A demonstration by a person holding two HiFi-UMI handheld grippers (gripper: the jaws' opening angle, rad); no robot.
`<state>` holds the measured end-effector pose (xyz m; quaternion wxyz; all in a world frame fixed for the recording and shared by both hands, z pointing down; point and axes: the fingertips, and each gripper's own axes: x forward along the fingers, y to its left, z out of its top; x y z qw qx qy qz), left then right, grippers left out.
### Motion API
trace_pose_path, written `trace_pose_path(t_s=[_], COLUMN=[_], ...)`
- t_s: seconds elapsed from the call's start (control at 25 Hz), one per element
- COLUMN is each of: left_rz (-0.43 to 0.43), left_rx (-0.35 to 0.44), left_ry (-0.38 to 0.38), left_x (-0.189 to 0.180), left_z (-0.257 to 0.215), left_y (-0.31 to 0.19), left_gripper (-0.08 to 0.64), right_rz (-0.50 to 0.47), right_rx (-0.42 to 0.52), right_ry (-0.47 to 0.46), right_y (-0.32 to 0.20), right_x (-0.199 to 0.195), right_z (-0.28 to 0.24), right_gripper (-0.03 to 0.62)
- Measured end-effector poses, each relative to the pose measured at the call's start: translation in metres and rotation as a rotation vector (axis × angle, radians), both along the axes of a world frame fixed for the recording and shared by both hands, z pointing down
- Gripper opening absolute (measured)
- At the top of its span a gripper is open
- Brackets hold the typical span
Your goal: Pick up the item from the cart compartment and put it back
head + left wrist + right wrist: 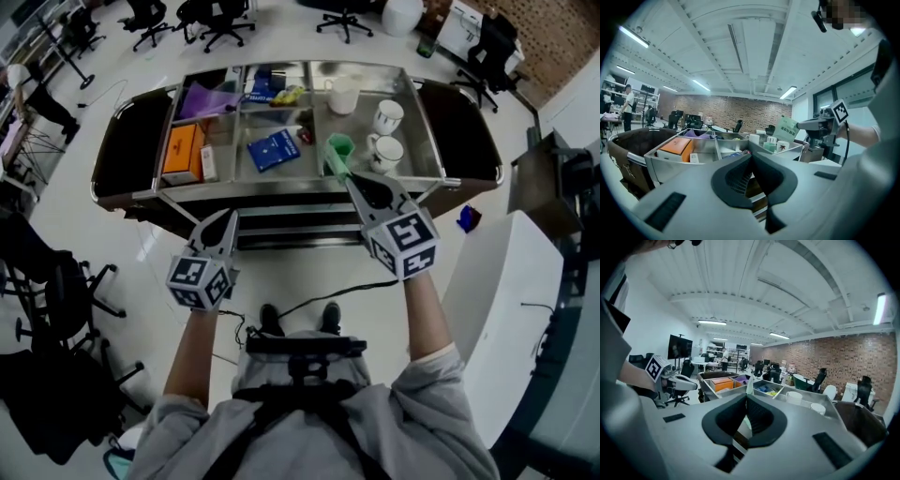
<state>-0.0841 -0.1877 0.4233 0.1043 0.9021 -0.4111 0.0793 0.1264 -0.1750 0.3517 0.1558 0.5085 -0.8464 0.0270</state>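
A steel cart [281, 187] with several open compartments stands in front of me. My right gripper [349, 178] is shut on a thin green packet [336, 155] and holds it above the cart's front edge, over the middle-right compartment. In the right gripper view the packet [749, 383] shows edge-on, sticking up from the closed jaws of the right gripper [746, 395]. The left gripper view shows the same packet [786, 127] flat on, held in the air. My left gripper [228, 217] hangs before the cart's front edge, shut and empty, and its jaws meet in the left gripper [751, 153] view.
The cart holds an orange box [180, 150] at left, a purple bag [206, 98] behind it, a blue box [273, 149] in the middle, two white mugs [387, 116] and a white tub [343, 94] at right. Office chairs [211, 19] stand beyond. A white table [506, 281] is to my right.
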Motion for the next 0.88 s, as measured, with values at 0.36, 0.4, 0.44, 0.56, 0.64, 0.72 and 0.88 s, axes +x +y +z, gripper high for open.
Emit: trace_pose_path(t_s=[0.36,0.4,0.44,0.56,0.64,0.72,0.88], left_rz=[-0.019,-0.023,-0.028,-0.034,-0.035,-0.036,-0.037], left_rx=[-0.008,-0.010,-0.012,-0.009,-0.006,-0.007,-0.012], left_ry=[0.020,0.023,0.024,0.027,0.030,0.033,0.023], left_x=[-0.009,-0.010,-0.011,-0.012,-0.013,-0.012,-0.012], left_z=[0.011,0.012,0.013,0.013,0.013,0.014,0.016], left_y=[0.009,0.010,0.011,0.013,0.014,0.015,0.018], left_gripper=[0.006,0.006,0.006,0.006,0.006,0.006,0.005], right_rz=[0.200,0.221,0.236,0.261,0.273,0.282,0.283], right_rx=[-0.018,-0.026,-0.034,-0.055,-0.061,-0.067,-0.072], right_ry=[-0.165,-0.181,-0.194,-0.213,-0.218,-0.217,-0.217], right_y=[0.051,0.056,0.061,0.071,0.075,0.078,0.080], right_x=[0.038,0.043,0.047,0.053,0.055,0.057,0.058], right_z=[0.031,0.036,0.042,0.055,0.061,0.065,0.069], right_gripper=[0.009,0.011,0.011,0.011,0.011,0.009,0.011])
